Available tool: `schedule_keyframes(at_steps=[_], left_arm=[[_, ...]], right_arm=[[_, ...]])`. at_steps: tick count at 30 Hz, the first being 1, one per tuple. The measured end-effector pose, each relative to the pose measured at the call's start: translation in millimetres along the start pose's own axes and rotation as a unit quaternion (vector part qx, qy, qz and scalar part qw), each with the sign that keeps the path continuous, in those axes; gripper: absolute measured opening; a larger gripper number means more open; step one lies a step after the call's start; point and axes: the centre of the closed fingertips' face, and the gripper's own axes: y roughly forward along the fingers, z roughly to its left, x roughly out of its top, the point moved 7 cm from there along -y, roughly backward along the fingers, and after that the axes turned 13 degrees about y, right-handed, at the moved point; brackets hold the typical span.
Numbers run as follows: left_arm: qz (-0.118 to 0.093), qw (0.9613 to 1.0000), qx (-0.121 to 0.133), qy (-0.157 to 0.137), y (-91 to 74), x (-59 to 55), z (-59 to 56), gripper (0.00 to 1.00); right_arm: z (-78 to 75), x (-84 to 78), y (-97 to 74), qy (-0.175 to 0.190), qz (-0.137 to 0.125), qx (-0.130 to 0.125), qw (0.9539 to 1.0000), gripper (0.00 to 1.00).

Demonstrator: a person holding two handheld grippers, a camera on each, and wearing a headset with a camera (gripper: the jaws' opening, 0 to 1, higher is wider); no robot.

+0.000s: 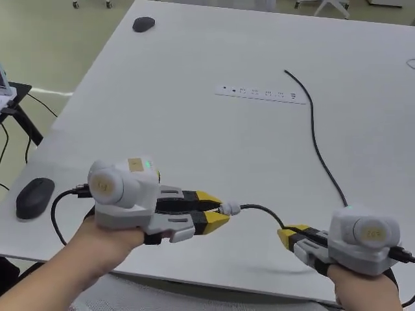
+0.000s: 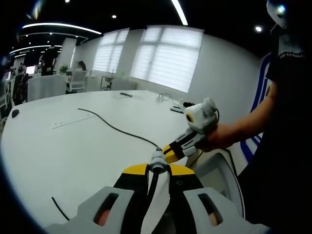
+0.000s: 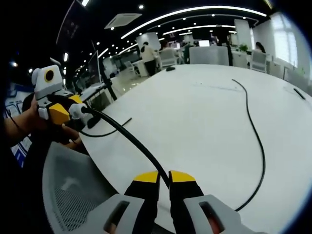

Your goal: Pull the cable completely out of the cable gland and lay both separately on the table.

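Black cable point(image 1: 262, 208) hangs in the air between the two grippers, over the near edge of the white table point(image 1: 162, 129). The left gripper point(image 1: 220, 208) is clamped on the grey cable gland point(image 1: 230, 208), which pokes out past its yellow tips. The cable goes into the gland, not pulled out. The right gripper point(image 1: 284, 234) is pinched narrow on the cable, near the gland. More black cable lies across the table, near a power strip point(image 1: 259, 92). A mouse point(image 1: 34, 197) sits at the left edge.
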Motion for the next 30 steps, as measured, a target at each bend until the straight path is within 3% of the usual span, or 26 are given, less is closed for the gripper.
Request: schedule_keyframes(at_steps=[12, 18, 23, 25, 30], left_arm=[[0.001, 1.0, -0.001, -0.003, 3.7, 2.1, 4.1, 0.15], [0.001, 1.0, -0.001, -0.005, 3.1, 1.6, 5.5, 0.15], [0.007, 1.0, -0.004, -0.006, 3.0, -1.8, 4.6, 0.15], [0.008, 0.9999, -0.003, -0.007, 2.9, -2.2, 4.6, 0.15], [0.007, 0.9999, -0.005, -0.011, 2.8, -2.1, 3.3, 0.15]], right_arm=[[-3.2, 0.9, -5.3, -0.012, 0.01, -0.007, 0.9999, 0.04], [16.8, 16.8, -15.9, -0.095, 0.006, 0.021, 0.9952, 0.16], [44.9, 34.6, -15.5, -0.183, -0.001, 0.049, 0.9819, 0.23], [57.4, 41.7, -14.9, -0.215, -0.011, 0.065, 0.9743, 0.24], [75.0, 46.1, -11.3, -0.294, 0.011, 0.067, 0.9535, 0.22]])
